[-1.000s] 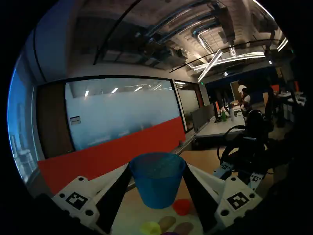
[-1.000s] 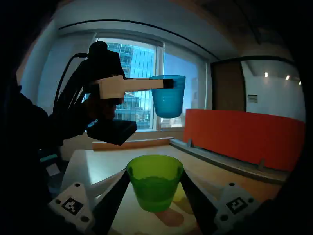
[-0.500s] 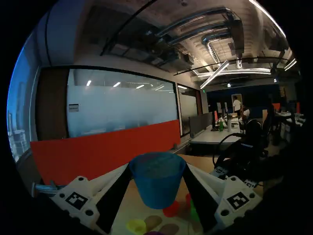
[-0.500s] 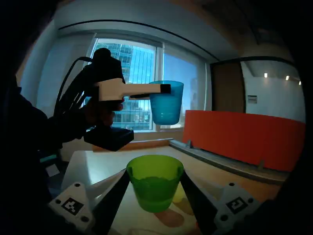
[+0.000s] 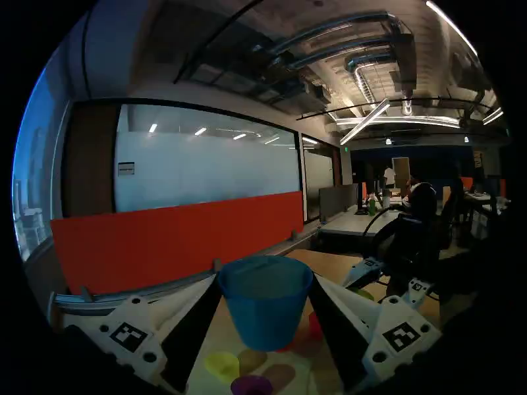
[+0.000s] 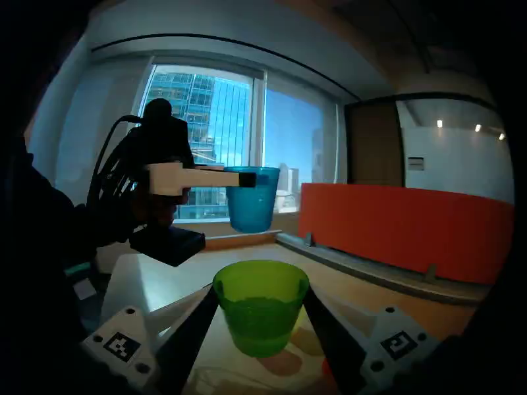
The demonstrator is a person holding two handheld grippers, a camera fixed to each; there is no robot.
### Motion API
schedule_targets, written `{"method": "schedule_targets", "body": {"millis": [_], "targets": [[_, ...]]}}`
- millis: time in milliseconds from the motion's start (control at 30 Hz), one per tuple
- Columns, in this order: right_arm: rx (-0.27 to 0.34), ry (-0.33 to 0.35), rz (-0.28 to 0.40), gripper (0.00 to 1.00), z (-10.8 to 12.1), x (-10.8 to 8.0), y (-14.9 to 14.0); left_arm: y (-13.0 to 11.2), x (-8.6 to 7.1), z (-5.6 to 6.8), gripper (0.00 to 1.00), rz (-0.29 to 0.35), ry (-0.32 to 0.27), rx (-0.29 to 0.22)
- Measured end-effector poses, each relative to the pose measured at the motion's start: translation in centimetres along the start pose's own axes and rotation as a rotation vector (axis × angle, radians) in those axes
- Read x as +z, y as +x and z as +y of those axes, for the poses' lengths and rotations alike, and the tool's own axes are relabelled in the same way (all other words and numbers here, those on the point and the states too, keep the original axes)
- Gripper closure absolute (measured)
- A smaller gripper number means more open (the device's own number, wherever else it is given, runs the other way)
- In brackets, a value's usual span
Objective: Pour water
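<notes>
Left gripper (image 5: pixel 265 284) grips the blue cup (image 5: pixel 265 313) upright, mid-frame. Right gripper (image 6: pixel 260 294) pinches the green cup (image 6: pixel 260 319) lower down, set up for pouring, I reckon.

My right gripper (image 6: pixel 261 297) holds the green cup (image 6: pixel 261 313) upright between both fingers, just above the pale table (image 6: pixel 148 283). The cup's lower part looks darker; I cannot tell if that is water. Beyond it and higher up, my left gripper (image 6: pixel 252 180) reaches in from the left with the blue cup (image 6: pixel 251 209) at its tip, upright and clear of the table. My hand (image 6: pixel 141 210) on it is a dark shape against the bright window (image 6: pixel 197 125). An orange partition (image 6: pixel 408 224) runs along the right.
</notes>
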State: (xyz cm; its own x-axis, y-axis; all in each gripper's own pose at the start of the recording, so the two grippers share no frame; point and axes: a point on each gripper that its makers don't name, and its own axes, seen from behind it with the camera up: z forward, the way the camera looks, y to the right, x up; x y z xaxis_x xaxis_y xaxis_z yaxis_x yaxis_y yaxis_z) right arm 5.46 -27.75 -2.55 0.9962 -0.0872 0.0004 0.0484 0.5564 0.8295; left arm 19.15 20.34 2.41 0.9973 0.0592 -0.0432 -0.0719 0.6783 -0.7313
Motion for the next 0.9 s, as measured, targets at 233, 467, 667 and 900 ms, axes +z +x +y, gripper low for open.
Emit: {"method": "schedule_targets", "body": {"millis": [233,467,667,900], "targets": [[0.006,-0.026,-0.013,0.09,1.0,-1.2,-0.4,-2.0,-0.4,0.7,0.11,-0.016,-0.010,-0.003],[0.017,-0.053,-0.021,0.09,2.0,-2.5,-0.7,-3.6,-0.7,1.3,0.11,-0.031,-0.014,-0.006],[0.032,-0.070,-0.026,0.09,2.6,-3.6,-1.0,-5.1,-1.2,2.1,0.11,-0.050,-0.026,0.000],[0.036,-0.084,-0.044,0.09,3.3,-4.2,-1.8,-7.4,-1.4,3.2,0.11,-0.094,-0.041,0.028]]}}
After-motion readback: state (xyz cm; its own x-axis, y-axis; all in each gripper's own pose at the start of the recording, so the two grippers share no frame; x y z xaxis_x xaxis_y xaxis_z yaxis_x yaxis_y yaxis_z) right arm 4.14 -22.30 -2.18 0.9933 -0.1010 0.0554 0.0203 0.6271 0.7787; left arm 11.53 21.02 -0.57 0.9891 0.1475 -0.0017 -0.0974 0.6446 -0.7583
